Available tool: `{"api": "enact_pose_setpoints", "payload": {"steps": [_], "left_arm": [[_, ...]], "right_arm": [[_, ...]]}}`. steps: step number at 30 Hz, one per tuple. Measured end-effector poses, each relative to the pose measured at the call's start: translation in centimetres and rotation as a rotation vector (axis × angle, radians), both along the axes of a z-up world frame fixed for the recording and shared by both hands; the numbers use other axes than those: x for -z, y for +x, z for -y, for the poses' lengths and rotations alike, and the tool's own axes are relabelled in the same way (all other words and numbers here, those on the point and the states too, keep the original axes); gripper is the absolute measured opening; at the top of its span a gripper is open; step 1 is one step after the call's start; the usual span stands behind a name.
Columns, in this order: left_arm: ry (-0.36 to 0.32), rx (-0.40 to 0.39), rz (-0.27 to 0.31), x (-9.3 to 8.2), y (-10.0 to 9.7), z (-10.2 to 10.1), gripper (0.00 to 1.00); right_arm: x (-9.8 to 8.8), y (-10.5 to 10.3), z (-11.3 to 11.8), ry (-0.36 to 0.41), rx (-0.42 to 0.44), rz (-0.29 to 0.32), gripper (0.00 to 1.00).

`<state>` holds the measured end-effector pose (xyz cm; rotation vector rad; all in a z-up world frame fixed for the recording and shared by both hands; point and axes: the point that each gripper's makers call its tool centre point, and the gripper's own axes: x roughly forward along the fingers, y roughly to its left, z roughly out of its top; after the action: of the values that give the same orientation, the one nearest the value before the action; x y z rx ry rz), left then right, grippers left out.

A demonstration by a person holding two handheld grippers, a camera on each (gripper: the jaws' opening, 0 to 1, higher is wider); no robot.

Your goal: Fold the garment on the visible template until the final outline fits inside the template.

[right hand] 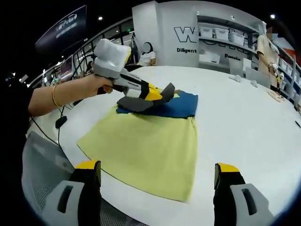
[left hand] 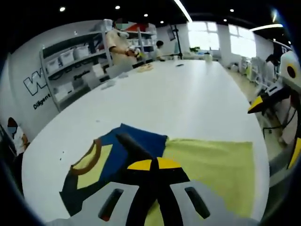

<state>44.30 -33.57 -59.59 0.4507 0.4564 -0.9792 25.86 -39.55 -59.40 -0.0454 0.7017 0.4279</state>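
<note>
You are mid-fold: the garment [right hand: 150,141], a yellow-green shirt with navy sleeves and a brown collar, lies flat on the white desk [right hand: 244,122], collar end far from you in the right gripper view. I can make out no template outline under the cloth. Your left hand-held gripper [right hand: 162,92] sits low over the navy shoulder area with its jaws drawn close together; whether they have pinched cloth I cannot tell. Your right hand-held gripper [right hand: 157,176] is spread wide and holds nothing, hovering at the near hem.

By my reading, the next move calls for a firm pinch on the navy sleeve [left hand: 141,141], then carrying it inward across the yellow body, while the right one takes or pins the hem so the cloth does not drag.

The near hem lies close to the desk edge, so don't pull toward yourself. Beyond the collar [left hand: 89,162] the desk runs open and bare; small items lie well apart at the far end
</note>
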Motion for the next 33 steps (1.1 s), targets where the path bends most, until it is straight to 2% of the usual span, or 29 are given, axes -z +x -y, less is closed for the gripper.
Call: {"api": "enact_pose_setpoints", "payload": {"steps": [17,24,29,33], "left_arm": [[-0.024,0.009,-0.038,1.5,-0.3,1.2,0.00],[-0.062,0.000,-0.095,2.5,-0.2,1.8,0.01],[-0.096,0.042,-0.110,2.5,-0.9,2.8,0.03],[-0.081,0.054,-0.108,3.0,-1.1,2.9,0.05]], "right_arm": [[0.3,0.0,0.1,0.001,0.000,-0.004,0.99],[0.6,0.0,0.0,0.002,0.000,-0.009,0.99],[0.5,0.2,0.2,0.007,0.004,-0.006,0.99],[0.6,0.2,0.3,0.004,0.005,-0.009,0.99]]}}
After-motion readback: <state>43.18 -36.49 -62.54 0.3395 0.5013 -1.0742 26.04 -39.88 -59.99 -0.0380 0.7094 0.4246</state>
